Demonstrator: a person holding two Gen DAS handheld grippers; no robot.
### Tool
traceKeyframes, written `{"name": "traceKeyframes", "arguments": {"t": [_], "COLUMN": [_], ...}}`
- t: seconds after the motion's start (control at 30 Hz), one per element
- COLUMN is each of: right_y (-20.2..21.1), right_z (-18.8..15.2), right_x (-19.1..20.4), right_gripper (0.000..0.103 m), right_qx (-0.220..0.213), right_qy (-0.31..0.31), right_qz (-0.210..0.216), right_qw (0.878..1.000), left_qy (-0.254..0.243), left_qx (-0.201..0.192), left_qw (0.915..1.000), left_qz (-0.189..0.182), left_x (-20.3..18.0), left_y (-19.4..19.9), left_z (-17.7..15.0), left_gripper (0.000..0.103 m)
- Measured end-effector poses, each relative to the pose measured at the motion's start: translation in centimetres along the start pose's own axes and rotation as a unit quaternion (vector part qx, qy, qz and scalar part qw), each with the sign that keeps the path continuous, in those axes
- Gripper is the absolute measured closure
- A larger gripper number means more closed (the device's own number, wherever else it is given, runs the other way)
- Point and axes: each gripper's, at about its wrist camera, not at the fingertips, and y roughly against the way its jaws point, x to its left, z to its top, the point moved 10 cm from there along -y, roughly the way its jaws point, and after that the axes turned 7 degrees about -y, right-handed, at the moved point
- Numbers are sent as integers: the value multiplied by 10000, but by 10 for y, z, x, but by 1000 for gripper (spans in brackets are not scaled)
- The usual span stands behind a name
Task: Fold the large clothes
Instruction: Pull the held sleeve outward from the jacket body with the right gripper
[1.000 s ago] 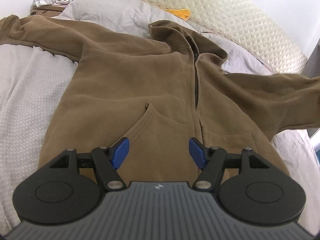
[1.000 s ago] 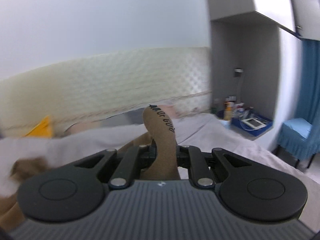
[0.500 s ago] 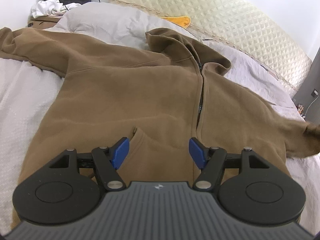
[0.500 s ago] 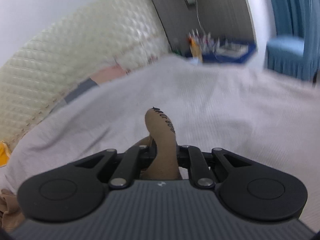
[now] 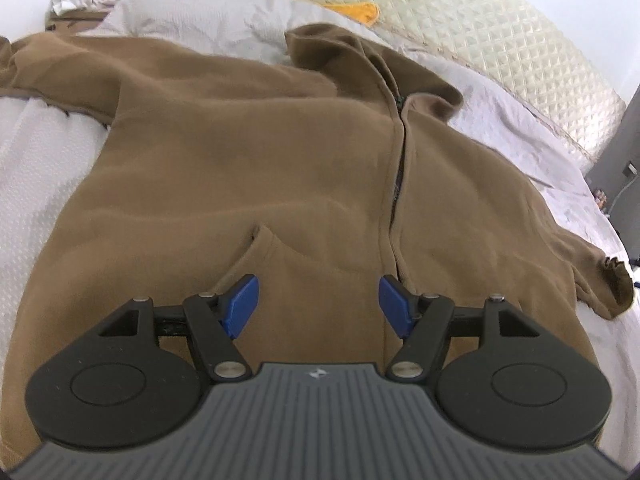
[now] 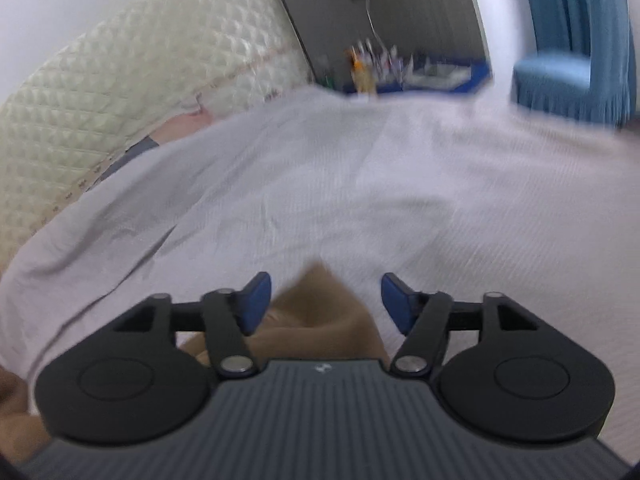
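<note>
- One hoodie, brown and zipped, lies face up on the bed, filling the middle of the left view; its hood points to the upper middle of the frame, toward the headboard.
- No fold is made yet, as far as I can see: the body is flat and one sleeve runs out to the upper left, the other sleeve to the right edge, its cuff bunched on the sheet.
- That looks like spreading-out just finished; the folding of sleeves, sides and hood is all still to do.
- Left gripper hovers over the lower front beside the pocket, tongs wide, nothing between them.
- Right gripper has its tongs just sprung apart; the brown cuff lies loose between them at the lower middle of its view, the pads clear of it.
- Further out: a yellow cloth by the headboard and a blue chair at the upper right.
</note>
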Motion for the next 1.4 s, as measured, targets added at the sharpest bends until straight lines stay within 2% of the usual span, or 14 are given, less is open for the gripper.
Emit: {"name": "traceKeyframes", "arguments": {"t": [0.1, 0.2, 0.3, 0.37, 0.5, 0.6, 0.77, 0.8, 0.83, 0.87, 1.03, 1.13, 1.23, 1.4], "right_y": [20, 36, 43, 41, 23, 9, -15, -21, -26, -26, -26, -33, -49, -44], "right_z": [5, -16, -45, -69, -88, -73, -53, -53, -51, -50, -18, -2, -8, -9], "right_x": [13, 34, 53, 63, 65, 55, 32, 27, 21, 19, -17, -56, -81, -77], "right_gripper": [38, 31, 30, 30, 30, 30, 31, 37, 55, 63, 75, 77, 76, 71], "right_qx": [-209, -23, 55, 184, -32, -477, -619, -533, -468, -452, -941, -1002, -722, -860], "right_qy": [604, 1342, 2307, 2994, 4002, 4138, 3855, 3773, 3627, 3473, 2151, 1319, 1060, 792], "right_qz": [39, 357, 548, 623, 94, -609, -859, -850, -802, -704, -915, -1373, -1638, -1504], "right_qw": [9979, 9903, 9715, 9519, 9164, 9071, 9166, 9207, 9273, 9340, 9677, 9766, 9781, 9817], "left_qy": [5, -51, -138, -117, -155, -186, -199, -212, -215, -206, -191, -194, -229, -315], "left_qx": [137, 130, 88, 71, 62, 86, 206, 216, 221, 221, 217, 236, 275, 392], "left_qw": [9999, 9999, 9998, 9998, 9998, 9998, 9995, 9995, 9994, 9994, 9994, 9991, 9987, 9979], "left_qz": [-52, -72, -60, -170, -119, 11, 94, 127, 142, 147, 209, 277, 356, 405], "left_x": [0, 0, -1, -2, -3, -2, -5, -5, -6, -6, -5, -4, -1, 1], "left_y": [4, 11, 17, 20, 21, 15, 2, -1, -3, -5, -8, -9, -10, -15], "left_z": [-8, -13, -15, -15, -14, -14, -15, -16, -16, -16, -14, -14, -14, -14], "left_gripper": [31, 31, 31, 28, 26, 26, 26, 26, 26, 26, 26, 26, 26, 26]}}
